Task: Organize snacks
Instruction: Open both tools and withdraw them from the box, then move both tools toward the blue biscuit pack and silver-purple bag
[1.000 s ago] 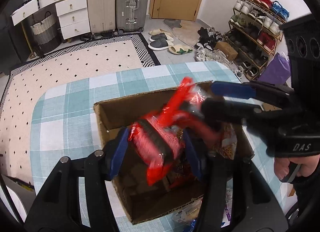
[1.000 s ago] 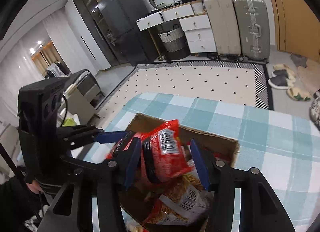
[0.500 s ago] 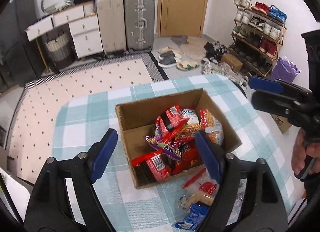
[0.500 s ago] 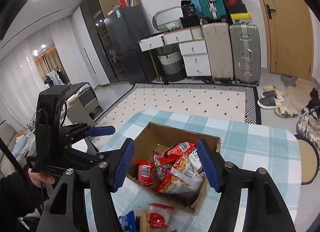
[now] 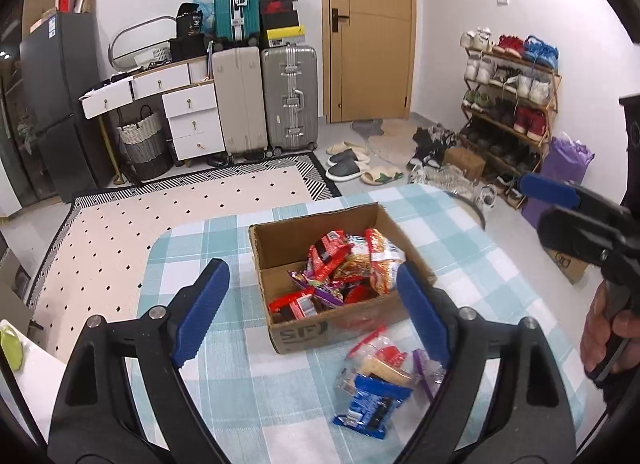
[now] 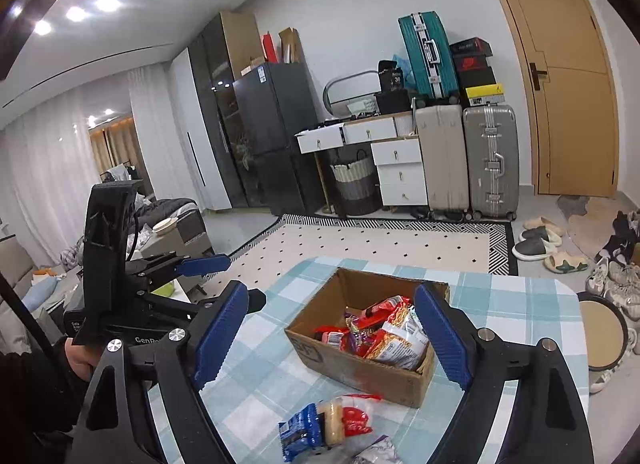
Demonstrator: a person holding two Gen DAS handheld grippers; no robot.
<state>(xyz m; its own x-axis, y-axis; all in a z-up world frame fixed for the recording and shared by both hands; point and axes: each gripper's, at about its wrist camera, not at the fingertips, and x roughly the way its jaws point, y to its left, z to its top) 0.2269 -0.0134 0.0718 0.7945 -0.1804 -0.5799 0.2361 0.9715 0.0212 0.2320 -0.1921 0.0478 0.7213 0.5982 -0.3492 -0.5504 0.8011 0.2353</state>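
Observation:
A brown cardboard box (image 5: 304, 334) stands on the teal checked table (image 5: 224, 348), holding several red and orange snack packs (image 5: 352, 264). In front of it lie a blue packet (image 5: 370, 404) and a clear bag with red print (image 5: 380, 356). My left gripper (image 5: 316, 304) hovers above and short of the box, its jaws opening with nothing between them. My right gripper (image 6: 336, 332) also hangs back from the box (image 6: 400, 380), jaws opening and empty. The loose blue packet (image 6: 300, 432) and clear bag (image 6: 352, 412) show below it. The left gripper (image 6: 224, 282) appears in the right wrist view, the right gripper's finger (image 5: 548, 189) in the left.
The table's far edge borders a dotted cream rug (image 5: 160, 207). A round stool (image 6: 604, 336) stands off the table's right side. Suitcases (image 5: 288, 95), white drawers (image 5: 192, 115), a shoe rack (image 5: 508, 95) and slippers (image 5: 348, 163) line the room beyond.
Both grippers let go of red snack packs into the box, opened wide, and drew up and back from it. The box now sits farther off and loose packets show in front.

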